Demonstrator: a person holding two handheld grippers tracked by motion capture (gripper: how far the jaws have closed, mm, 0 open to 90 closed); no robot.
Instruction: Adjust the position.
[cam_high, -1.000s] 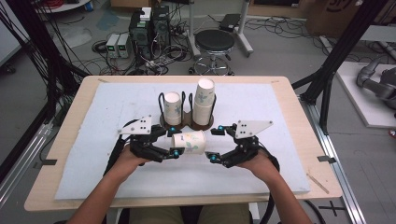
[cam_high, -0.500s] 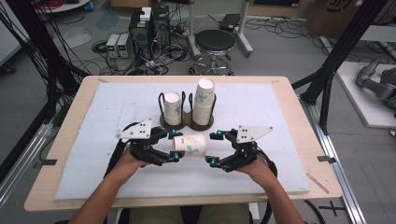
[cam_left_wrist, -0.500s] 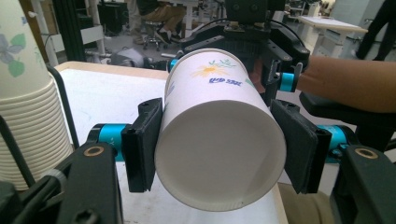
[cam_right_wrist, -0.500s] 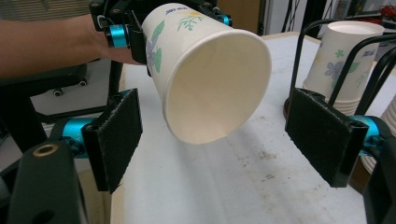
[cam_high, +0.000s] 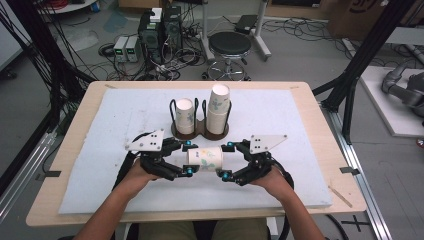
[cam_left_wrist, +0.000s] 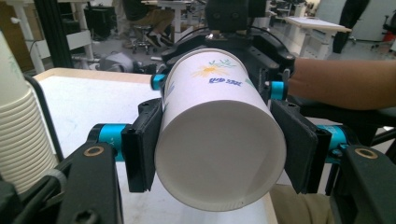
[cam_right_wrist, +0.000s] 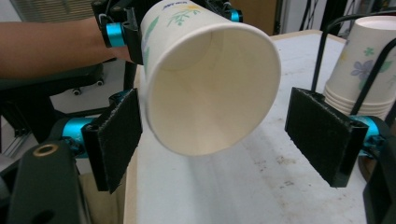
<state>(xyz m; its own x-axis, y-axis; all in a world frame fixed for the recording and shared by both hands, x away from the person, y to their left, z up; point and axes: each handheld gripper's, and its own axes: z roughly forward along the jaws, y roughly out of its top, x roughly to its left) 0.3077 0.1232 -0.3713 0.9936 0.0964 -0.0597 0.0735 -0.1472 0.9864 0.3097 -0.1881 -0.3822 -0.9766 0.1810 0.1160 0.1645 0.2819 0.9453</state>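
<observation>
A white paper cup (cam_high: 206, 159) with a floral print lies on its side above the white mat, held between the two grippers. My left gripper (cam_high: 189, 158) is shut on its base end; in the left gripper view both pads (cam_left_wrist: 142, 144) press the cup (cam_left_wrist: 219, 140), whose bottom faces the camera. My right gripper (cam_high: 226, 160) stands open around the cup's mouth end. In the right gripper view the rim (cam_right_wrist: 210, 84) faces the camera; the left pad (cam_right_wrist: 114, 140) is close to it and the right pad stands well apart.
A dark two-ring wire holder (cam_high: 200, 131) stands just beyond the grippers, with a short cup stack (cam_high: 184, 115) at its left and a taller stack (cam_high: 219, 107) at its right. The white mat (cam_high: 300, 125) covers the wooden table. A stool and cables are behind.
Both grippers and the cup have shifted slightly toward the table's near edge, away from the holder. The left grip on the cup is unchanged.
</observation>
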